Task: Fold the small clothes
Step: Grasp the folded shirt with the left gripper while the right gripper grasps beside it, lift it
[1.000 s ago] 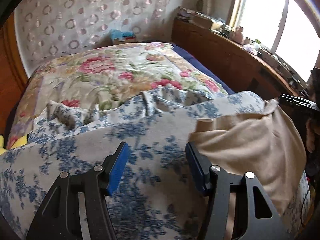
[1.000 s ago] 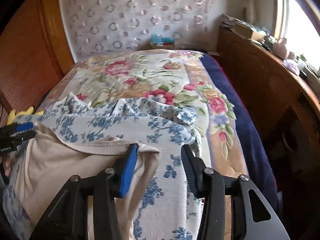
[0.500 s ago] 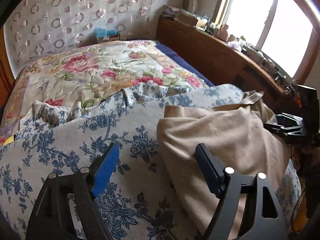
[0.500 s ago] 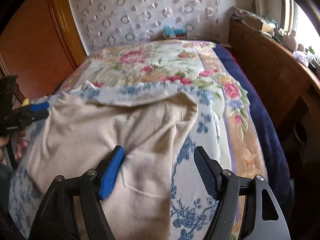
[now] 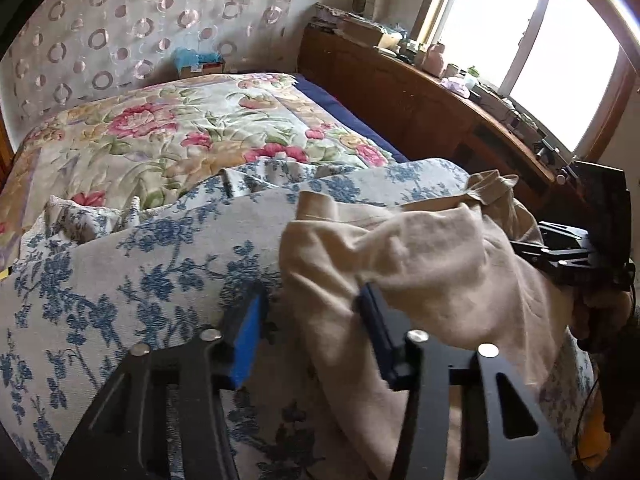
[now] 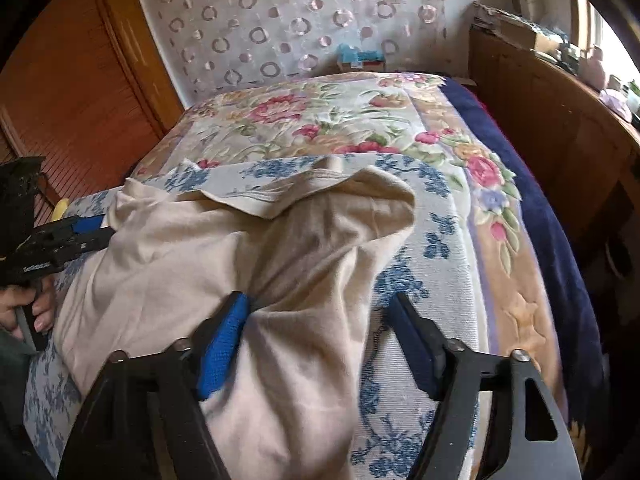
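A beige garment [image 5: 432, 264] lies crumpled on a white cloth with blue flowers [image 5: 132, 280] spread over the bed. My left gripper [image 5: 310, 336] is open at the garment's left edge, and a fold of the fabric drapes over its right finger. My right gripper [image 6: 320, 340] is open too, with the garment's right side lying between its blue pads [image 6: 222, 344]. The garment [image 6: 224, 248] has its hem turned over at the far side. Each gripper shows in the other's view, the left one [image 6: 60, 240] and the right one [image 5: 560, 248].
The bed has a floral quilt [image 5: 180, 128] beyond the blue-flowered cloth. A wooden sideboard [image 5: 420, 92] with clutter runs along the right under a window. A wooden door [image 6: 80, 92] stands at the left. A small box [image 6: 360, 60] sits by the far wall.
Both grippers have moved in onto the garment and narrowed their opening. The beige fabric has bunched up between them and now lies over the left gripper's right finger.
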Tool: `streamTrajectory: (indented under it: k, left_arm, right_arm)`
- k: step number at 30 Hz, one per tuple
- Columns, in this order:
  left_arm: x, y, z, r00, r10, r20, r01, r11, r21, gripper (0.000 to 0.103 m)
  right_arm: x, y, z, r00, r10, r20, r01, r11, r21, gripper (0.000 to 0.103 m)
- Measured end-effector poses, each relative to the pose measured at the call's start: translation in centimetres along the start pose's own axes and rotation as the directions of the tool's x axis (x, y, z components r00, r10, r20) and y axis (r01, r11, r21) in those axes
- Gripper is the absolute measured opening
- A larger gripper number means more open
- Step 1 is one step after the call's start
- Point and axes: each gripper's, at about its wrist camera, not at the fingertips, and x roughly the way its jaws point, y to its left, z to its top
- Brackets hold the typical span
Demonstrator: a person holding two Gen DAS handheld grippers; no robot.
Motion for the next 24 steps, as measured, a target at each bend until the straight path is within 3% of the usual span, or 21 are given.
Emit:
streamTrajectory:
  k: [4,6,10,16,21,24]
  left_arm:
    - [0.5,-0.5,0.1,1.000,-0.029,0.000,0.029,1.000,0.012,0.031]
    - [0.6,-0.3,0.4,0.998,-0.059,-0.021,0.059,0.998,0.010,0.019]
    - [-1.2,-0.7,0.4,0.997,-0.081,0.007,0.081,0.997,0.003,0.013]
    - [-8.7,-2.1,-0.4,0.982,-0.083,0.170,0.080,0.996,0.025,0.012]
    - [-16.6,-0.4,-2.2,0.945,-0.022,0.326,0.030,0.999,-0.018,0.012]
    - [-20.0,1.8,-3.7,0.926,0.051,0.374,-0.027,0.997,-0.068,0.012]
  right_arm:
    - [0.2,0.3,0.2,0.999,0.050,-0.018,-0.051,0.998,-0.036,0.031]
    - [0.6,0.1,0.3,0.997,0.071,-0.020,-0.072,0.996,-0.047,0.023]
    - [0.5,-0.6,0.5,0.994,0.109,-0.013,-0.110,0.992,-0.055,0.018]
    - [-3.1,1.3,1.3,0.987,0.119,0.113,-0.103,0.985,-0.139,0.017]
    - [-6.1,5.0,3.1,0.970,0.150,0.190,-0.101,0.964,-0.247,0.016]
    - [-6.4,8.0,4.8,0.959,0.193,0.206,-0.118,0.937,-0.328,0.016]
